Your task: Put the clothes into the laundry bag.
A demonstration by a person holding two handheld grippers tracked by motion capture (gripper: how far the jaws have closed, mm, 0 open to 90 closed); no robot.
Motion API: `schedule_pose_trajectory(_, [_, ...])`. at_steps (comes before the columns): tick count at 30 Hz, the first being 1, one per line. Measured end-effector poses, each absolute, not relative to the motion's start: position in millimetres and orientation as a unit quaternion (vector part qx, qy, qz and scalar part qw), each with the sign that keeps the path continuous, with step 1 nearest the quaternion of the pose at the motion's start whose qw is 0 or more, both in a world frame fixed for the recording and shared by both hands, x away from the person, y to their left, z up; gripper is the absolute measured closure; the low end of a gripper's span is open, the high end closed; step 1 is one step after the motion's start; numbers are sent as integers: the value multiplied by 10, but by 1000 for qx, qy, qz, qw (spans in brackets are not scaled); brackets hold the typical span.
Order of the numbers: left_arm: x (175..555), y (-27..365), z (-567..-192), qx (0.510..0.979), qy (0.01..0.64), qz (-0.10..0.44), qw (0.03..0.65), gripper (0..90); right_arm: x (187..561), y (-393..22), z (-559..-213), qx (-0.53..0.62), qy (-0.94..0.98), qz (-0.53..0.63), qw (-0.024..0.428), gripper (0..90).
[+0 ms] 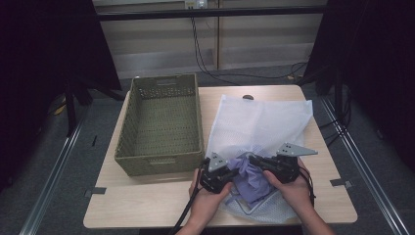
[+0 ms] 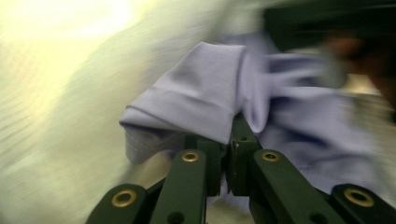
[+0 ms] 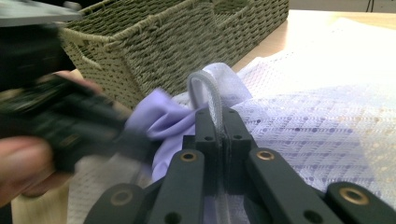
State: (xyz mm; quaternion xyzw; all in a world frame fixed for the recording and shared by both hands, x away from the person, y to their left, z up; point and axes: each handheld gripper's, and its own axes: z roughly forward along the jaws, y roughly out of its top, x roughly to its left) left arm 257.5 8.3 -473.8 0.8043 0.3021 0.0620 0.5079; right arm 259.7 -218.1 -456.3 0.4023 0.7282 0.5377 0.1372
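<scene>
A lavender garment (image 1: 252,180) bulges out of the mouth of a white mesh bag (image 1: 259,122) near the table's front edge. My left gripper (image 1: 234,169) is shut on a fold of the garment (image 2: 201,98); that view is blurred. My right gripper (image 1: 254,160) is shut on the bag's corded rim (image 3: 208,88), with the mesh (image 3: 317,126) spread out to its right. Both grippers meet over the bag's mouth, tips facing each other. In the right gripper view the left gripper (image 3: 60,126) and its hand appear blurred beside the garment (image 3: 161,116).
An empty green woven basket (image 1: 128,132) stands on the left half of the wooden table (image 1: 147,205), close to the bag; its wall (image 3: 163,46) rises just behind the grippers. Cables trail from both grippers toward the person.
</scene>
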Motion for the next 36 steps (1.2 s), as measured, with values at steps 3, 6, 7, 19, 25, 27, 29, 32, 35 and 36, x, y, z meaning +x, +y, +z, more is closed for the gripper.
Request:
schedule_pose_trajectory(3, [2492, -81, -4769, 829, 266, 42, 491, 859, 2597, -2150, -4539, 402, 726, 541, 140, 878])
schedule_pose_trajectory(6, [2588, -136, -4861, 827, 299, 34, 475, 844, 2578, -2110, -4502, 395, 723, 551, 136, 877])
schedule_pose_trajectory(7, [2640, -121, -4875, 821, 318, 36, 473, 847, 2562, -2098, -4485, 391, 724, 552, 135, 877])
schedule_pose_trajectory(19, [2745, 139, -4873, 784, 383, 107, 478, 535, 2525, -2153, -4478, 387, 730, 544, 145, 877])
schedule_pose_trajectory(25, [2480, 282, -4652, 785, 344, 124, 501, 428, 2561, -2204, -4510, 398, 724, 540, 159, 883])
schedule_pose_trajectory(27, [2410, 212, -4624, 789, 330, 116, 505, 436, 2566, -2167, -4522, 395, 730, 533, 167, 883])
schedule_pose_trajectory(29, [2366, 100, -4643, 798, 316, 95, 505, 434, 2570, -2117, -4533, 389, 734, 530, 169, 884])
schedule_pose_trajectory(32, [2340, -137, -4761, 827, 296, 53, 475, 365, 2564, -2056, -4540, 386, 739, 526, 168, 883])
schedule_pose_trajectory(35, [2383, -302, -4878, 837, 305, 50, 452, 373, 2564, -2042, -4539, 385, 739, 528, 165, 883])
schedule_pose_trajectory(36, [2406, -321, -4887, 835, 313, 46, 451, 388, 2565, -2047, -4538, 385, 737, 530, 163, 883])
